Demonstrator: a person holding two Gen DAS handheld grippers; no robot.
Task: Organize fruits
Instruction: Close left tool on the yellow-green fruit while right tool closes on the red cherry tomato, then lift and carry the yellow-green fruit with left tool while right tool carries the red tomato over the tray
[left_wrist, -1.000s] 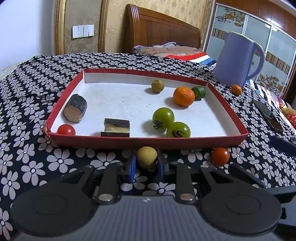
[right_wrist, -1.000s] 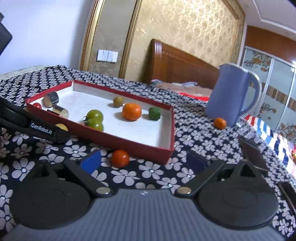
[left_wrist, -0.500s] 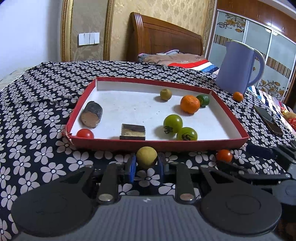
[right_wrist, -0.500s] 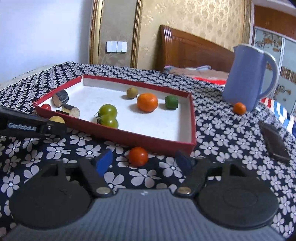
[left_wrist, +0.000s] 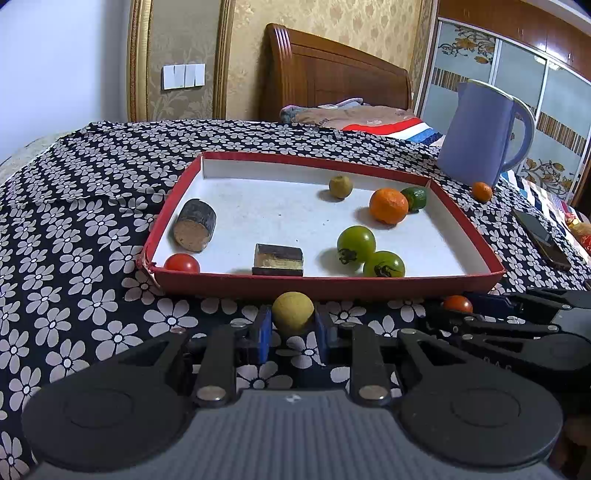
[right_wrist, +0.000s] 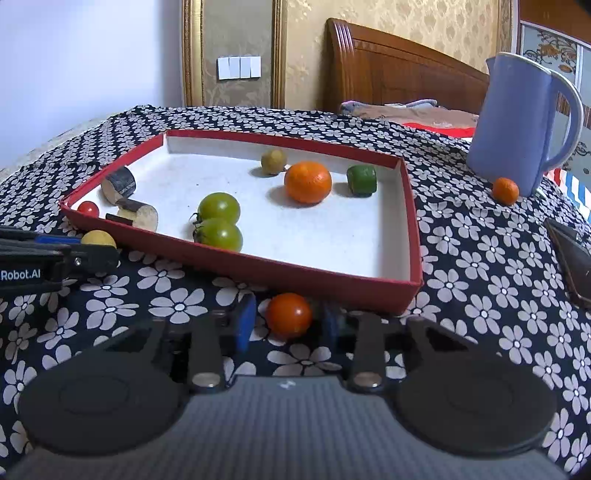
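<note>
Pick-up step: left gripper (left_wrist: 291, 328) clamps the yellow fruit (left_wrist: 292, 313), lower centre; right gripper (right_wrist: 288, 323), jaws just closing, brackets the red tomato (right_wrist: 289, 315), contact unclear. Next, probably: lift both into the red tray (right_wrist: 332, 278).

Even indoor light, soft shadows beside fruit, sharp focus, strong fisheye bending, dark corners

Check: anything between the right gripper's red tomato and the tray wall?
Nothing: in the right wrist view only bare flowered cloth separates the red tomato from the tray wall.
</note>
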